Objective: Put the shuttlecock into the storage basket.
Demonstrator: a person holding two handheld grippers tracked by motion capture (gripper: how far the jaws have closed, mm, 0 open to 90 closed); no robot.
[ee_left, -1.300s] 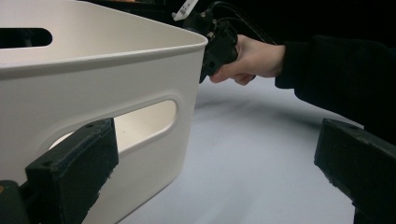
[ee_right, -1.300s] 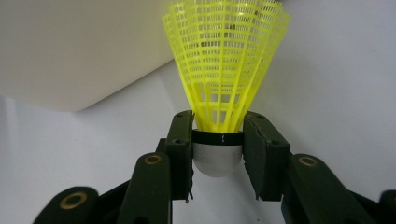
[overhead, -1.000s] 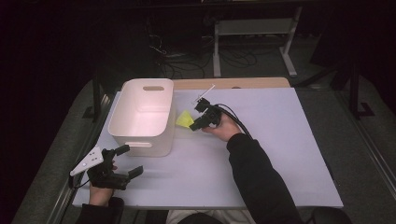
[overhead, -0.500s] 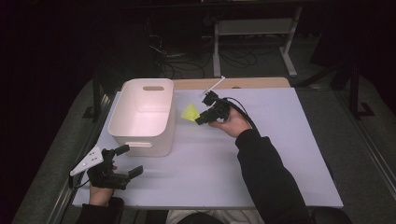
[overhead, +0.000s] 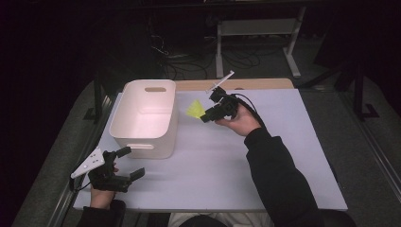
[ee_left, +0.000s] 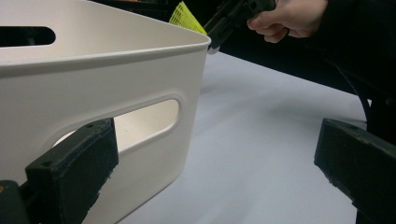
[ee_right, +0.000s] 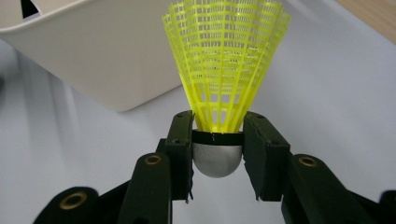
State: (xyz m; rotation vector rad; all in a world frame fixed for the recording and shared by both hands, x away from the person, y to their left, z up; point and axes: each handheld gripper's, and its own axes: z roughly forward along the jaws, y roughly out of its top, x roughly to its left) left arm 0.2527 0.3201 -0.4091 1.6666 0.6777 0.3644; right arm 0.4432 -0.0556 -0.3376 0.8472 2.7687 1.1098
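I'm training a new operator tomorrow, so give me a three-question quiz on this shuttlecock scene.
1. True or false: the right gripper grips the yellow shuttlecock by its skirt.
2. The left gripper rests by which thing? A) the white bin B) a wooden box C) a metal tray
3. Fill in: the shuttlecock is held in the air to the ___ of the bin in the high view.

Key: 1 false, the jaws clamp its rounded grey base. 2 A. 3 right.
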